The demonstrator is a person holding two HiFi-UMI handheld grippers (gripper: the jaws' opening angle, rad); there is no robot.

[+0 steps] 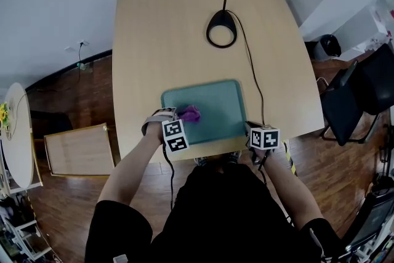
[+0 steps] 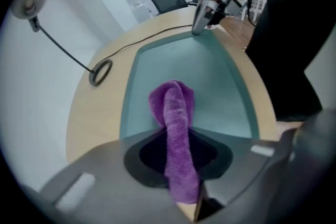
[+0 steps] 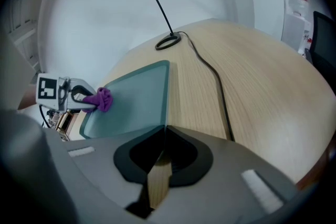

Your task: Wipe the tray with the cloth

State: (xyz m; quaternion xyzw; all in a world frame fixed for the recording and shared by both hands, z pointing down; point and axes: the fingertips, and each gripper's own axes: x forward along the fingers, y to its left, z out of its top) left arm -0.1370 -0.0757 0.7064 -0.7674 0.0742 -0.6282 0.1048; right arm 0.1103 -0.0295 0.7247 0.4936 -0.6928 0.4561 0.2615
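Forearms: both reached from the bottom of the head view to the near edge of the table, one gripper in each hand.
Left gripper (image 1: 179, 118): pointed steeply down over the tray's near left part, its marker cube facing the head camera.
Left claw: clenched on the cloth, which ran up between the two jaws as a narrow roll.
Right gripper (image 3: 165, 128): sat at the tray's near right corner, tilted down toward it.
Right claw: tips drawn together on the tray's rim at that corner, with only a thin slit lower down showing the tabletop.
Cloth (image 2: 176, 110): purple and fluffy, its free end bunched into a small lump resting on the tray floor just ahead of the left jaws.
Tray (image 1: 225, 101): teal, rectangular with rounded corners, lying flat near the table's front edge, its long side across the person.
Table (image 1: 160, 34): pale wood, bare around the tray.
Cable (image 1: 253, 74): black, running past the tray's right side toward the lamp.
Lamp (image 1: 222, 28): black ring base beyond the tray, thin stem, dark cone shade above.
Chair (image 1: 363, 86): black, off the table's right side, on the wooden floor.
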